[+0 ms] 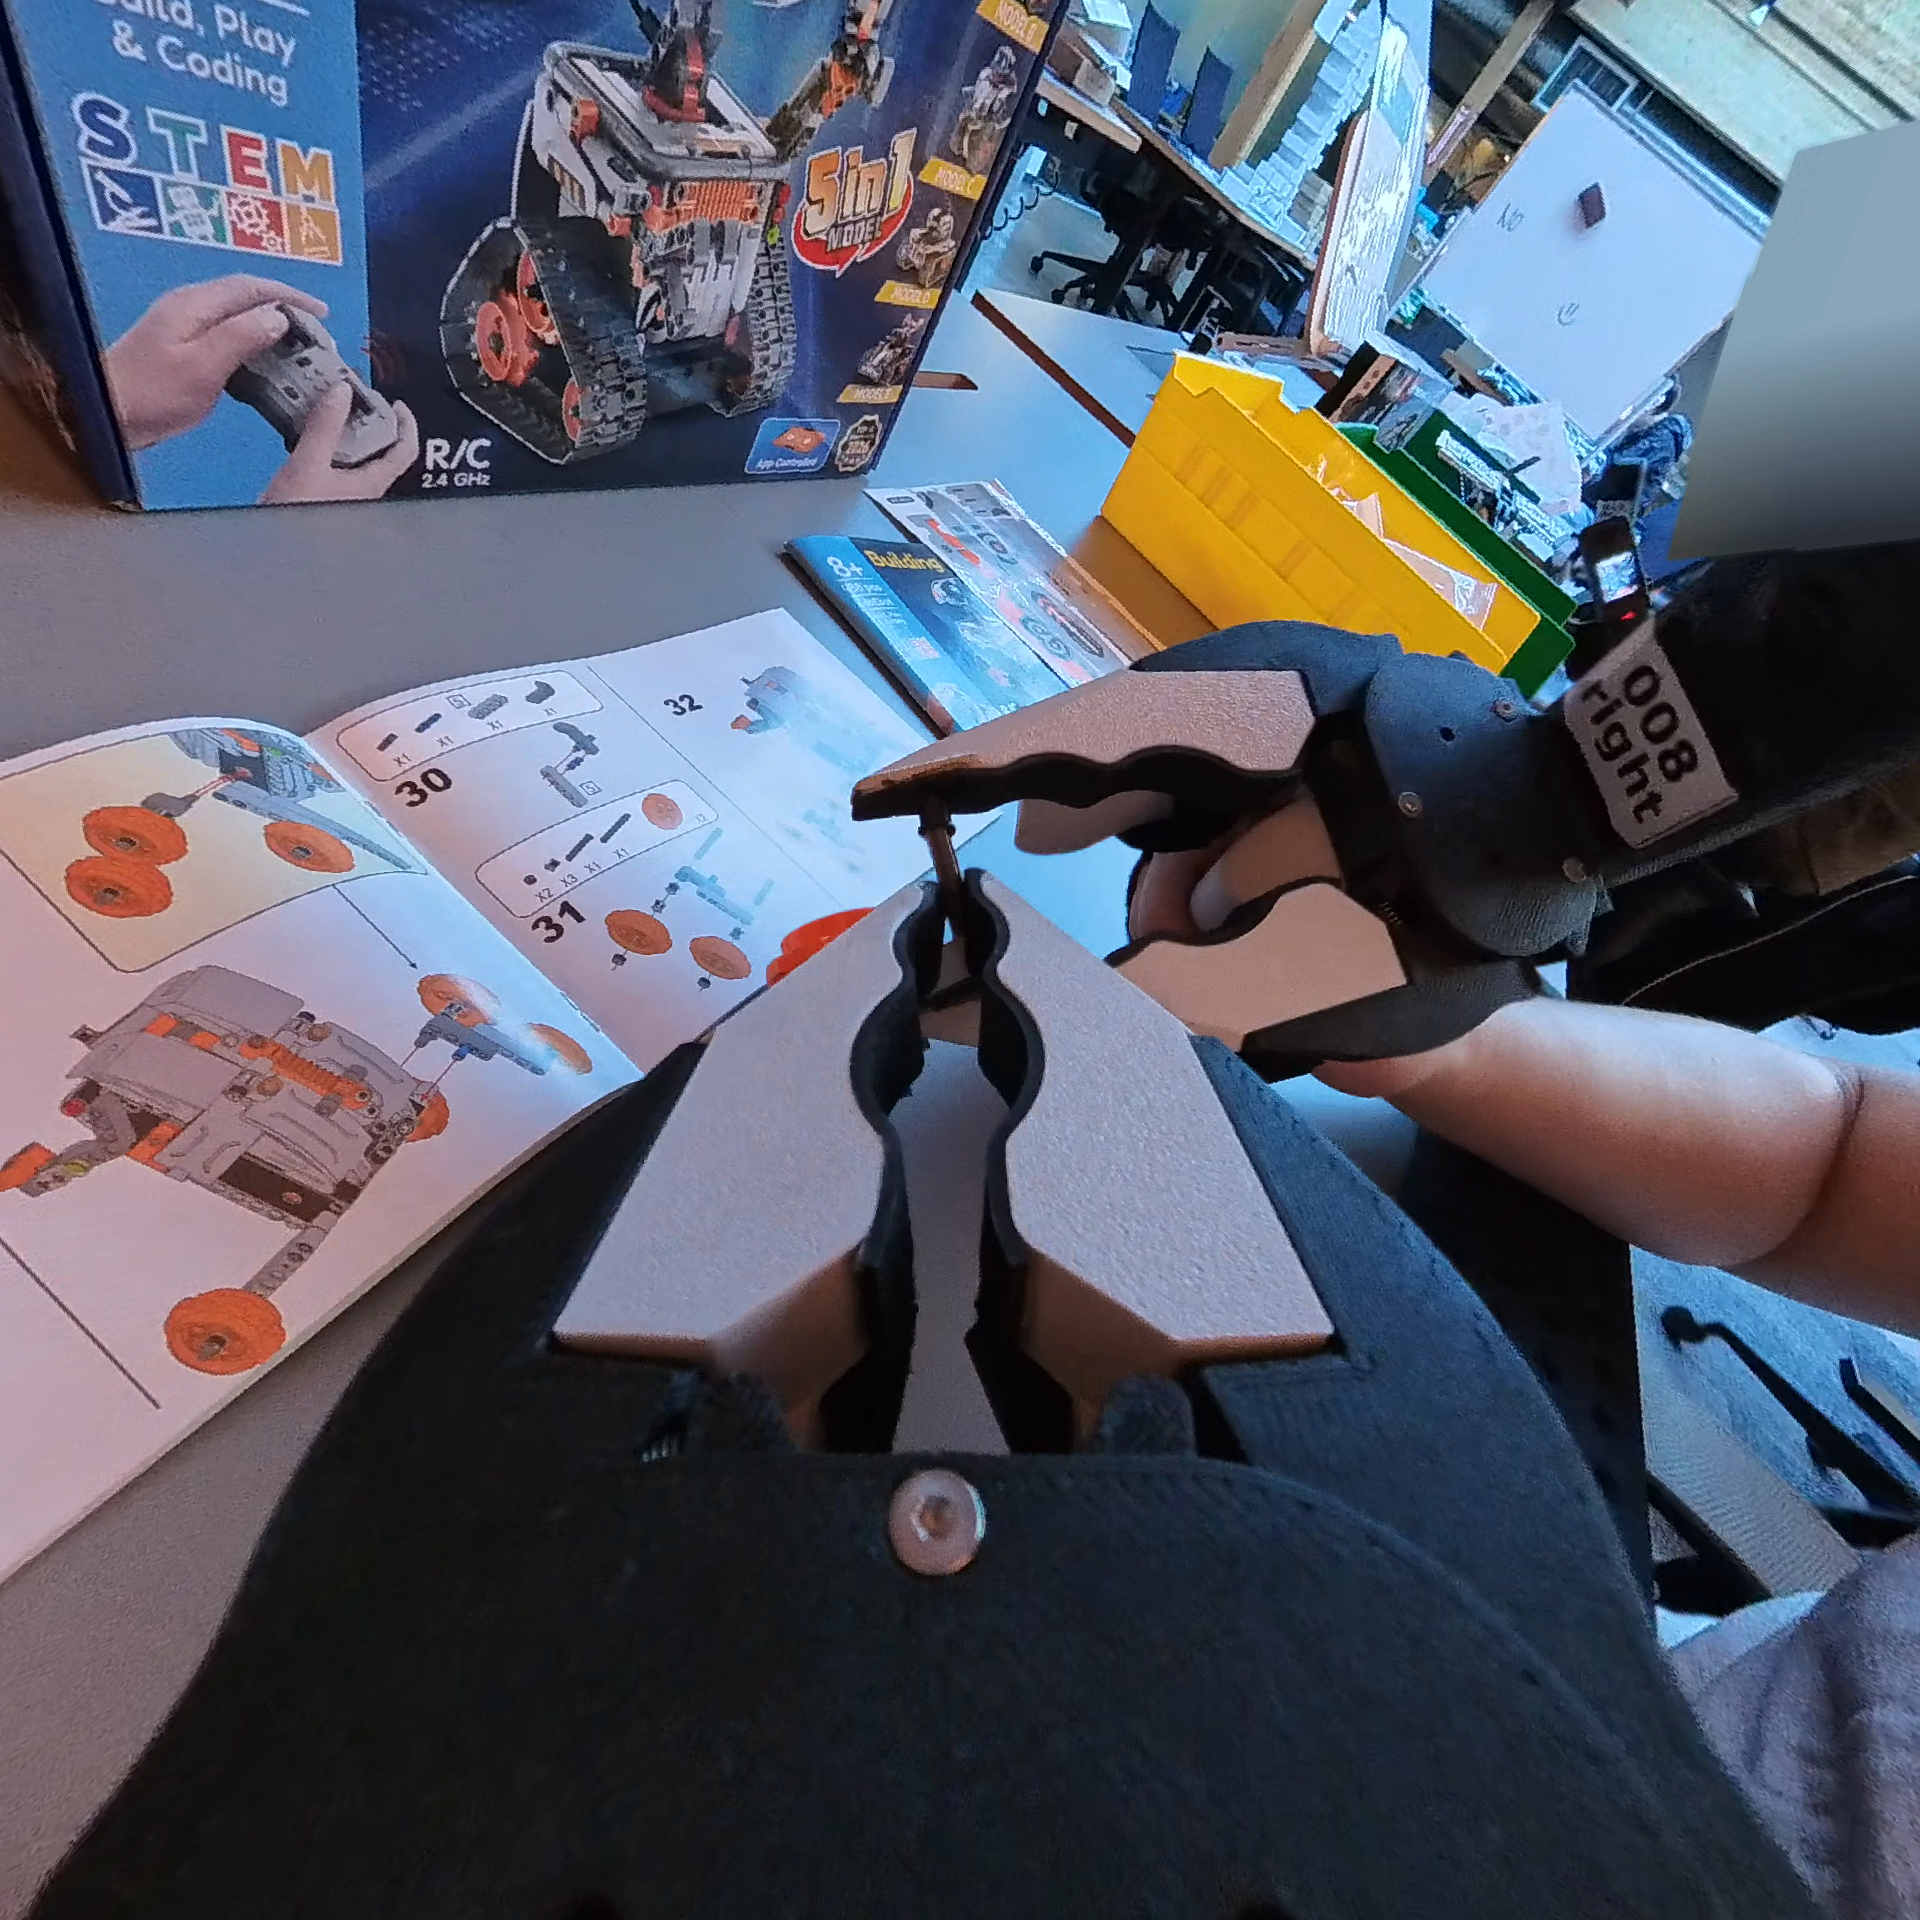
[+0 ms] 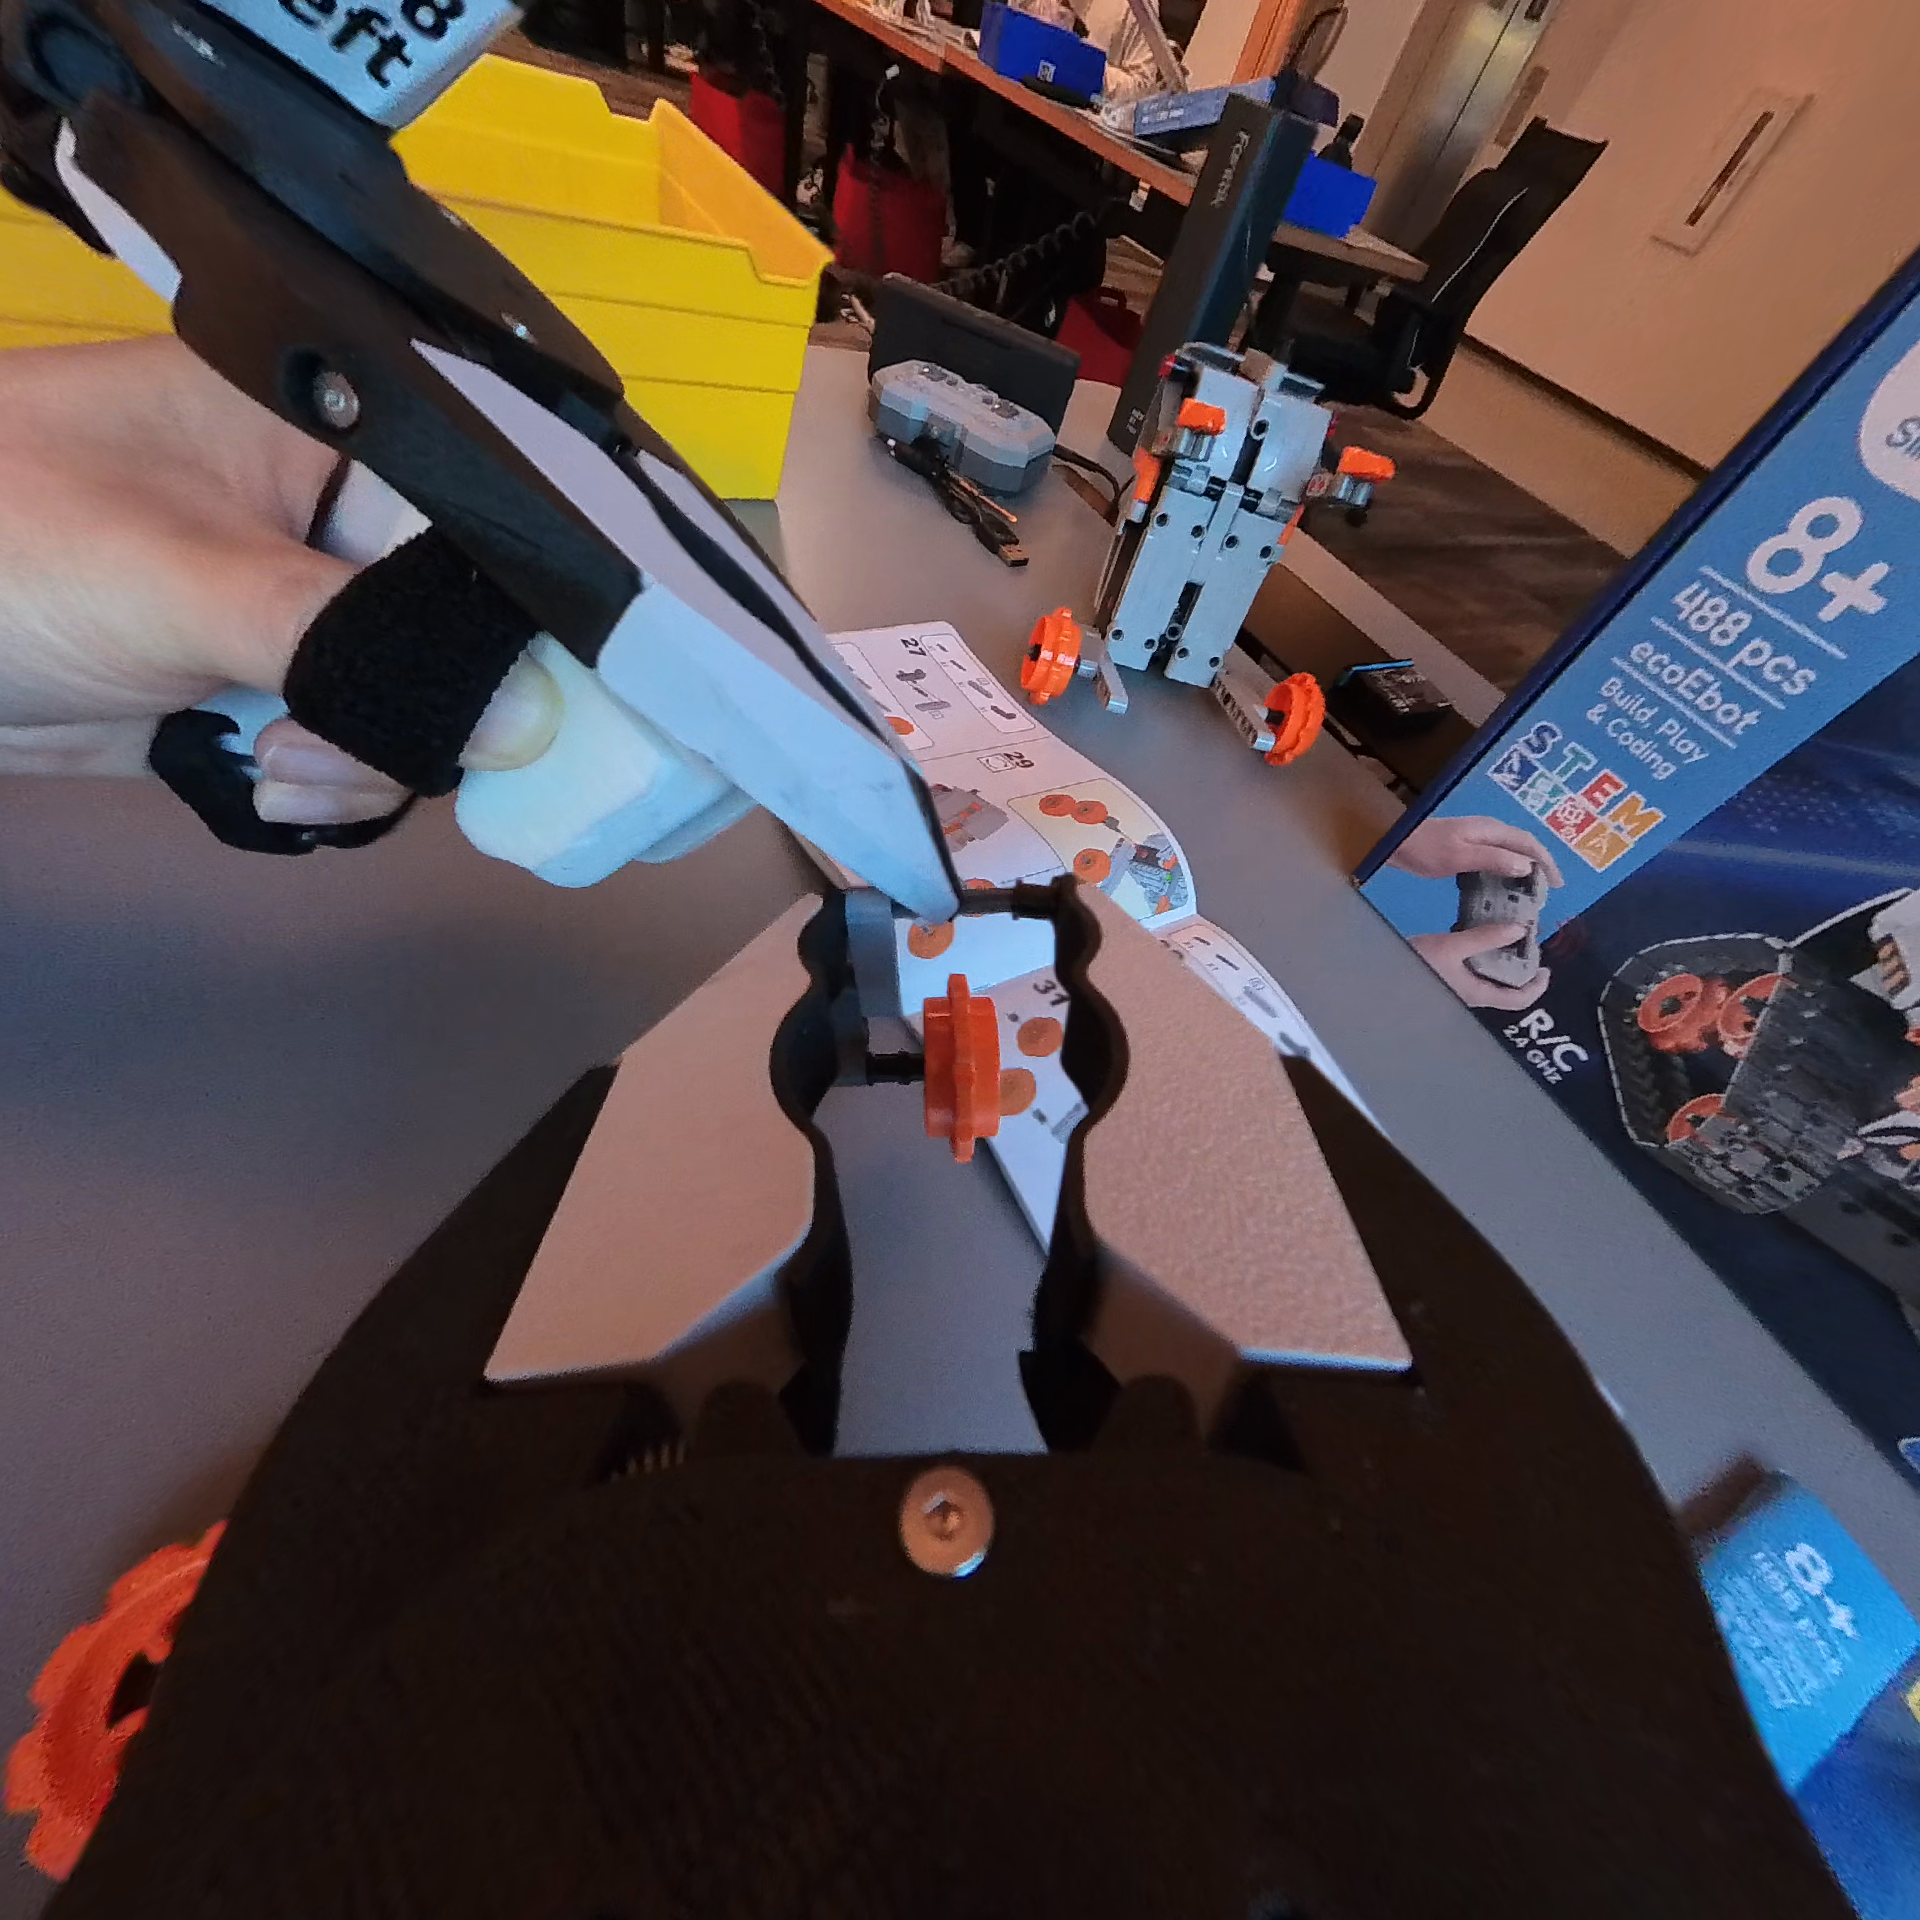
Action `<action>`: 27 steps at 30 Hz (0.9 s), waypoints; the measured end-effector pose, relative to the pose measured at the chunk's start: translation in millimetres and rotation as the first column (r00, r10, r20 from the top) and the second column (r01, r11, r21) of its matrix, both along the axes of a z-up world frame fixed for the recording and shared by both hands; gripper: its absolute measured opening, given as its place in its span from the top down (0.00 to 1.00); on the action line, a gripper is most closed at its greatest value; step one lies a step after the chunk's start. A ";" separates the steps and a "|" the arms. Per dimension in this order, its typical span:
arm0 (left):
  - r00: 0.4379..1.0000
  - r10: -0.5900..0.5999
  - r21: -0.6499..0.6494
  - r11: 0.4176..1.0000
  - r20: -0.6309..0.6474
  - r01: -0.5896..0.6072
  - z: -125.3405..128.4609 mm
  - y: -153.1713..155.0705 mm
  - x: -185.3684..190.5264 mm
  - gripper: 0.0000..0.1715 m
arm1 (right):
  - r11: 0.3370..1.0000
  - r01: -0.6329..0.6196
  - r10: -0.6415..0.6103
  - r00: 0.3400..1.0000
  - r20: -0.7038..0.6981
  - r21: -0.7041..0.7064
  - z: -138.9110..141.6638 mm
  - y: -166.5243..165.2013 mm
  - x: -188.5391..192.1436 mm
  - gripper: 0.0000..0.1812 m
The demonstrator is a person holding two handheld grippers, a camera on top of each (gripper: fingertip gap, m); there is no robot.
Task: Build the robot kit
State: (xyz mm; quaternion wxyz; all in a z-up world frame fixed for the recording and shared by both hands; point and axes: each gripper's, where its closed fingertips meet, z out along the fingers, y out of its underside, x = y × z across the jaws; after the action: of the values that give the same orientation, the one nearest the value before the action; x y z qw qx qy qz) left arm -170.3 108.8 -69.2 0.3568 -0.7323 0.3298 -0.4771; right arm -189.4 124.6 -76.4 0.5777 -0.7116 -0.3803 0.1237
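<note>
Your work surface is a grey table [image 1: 644,561]. On it lie an open instruction booklet [image 1: 312,935], two closed booklets [image 1: 966,623] side by side, a tall blue toy box [image 1: 499,239] standing upright, a yellow bin [image 1: 1278,520], a partly built grey-and-orange model [image 2: 1205,551], a grey battery pack [image 2: 961,426] with its cable, and a loose orange wheel [image 2: 94,1704].
</note>
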 end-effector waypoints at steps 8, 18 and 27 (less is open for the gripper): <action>1.000 -0.012 -0.004 1.000 -0.009 0.012 -2.0 -0.8 0.1 1.00 | 1.000 -0.015 0.015 1.000 -0.004 0.000 -1.5 -0.9 -0.3 0.79; 0.999 -0.041 -0.004 0.999 0.013 0.041 -3.0 -0.6 2.2 0.99 | 0.997 0.012 -0.017 0.997 0.075 0.076 -2.2 -0.3 2.4 0.79; 0.998 -0.004 0.147 0.989 -0.068 0.014 -3.2 2.5 2.5 0.97 | 0.996 0.018 -0.025 0.996 0.081 0.092 -1.7 0.5 3.7 0.79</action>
State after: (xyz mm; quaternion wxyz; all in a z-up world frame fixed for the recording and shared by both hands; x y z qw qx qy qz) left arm -167.8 111.4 -72.4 0.3966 -0.7182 0.3793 -0.4279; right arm -185.7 125.1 -78.1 0.5947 -0.6931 -0.4012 0.0707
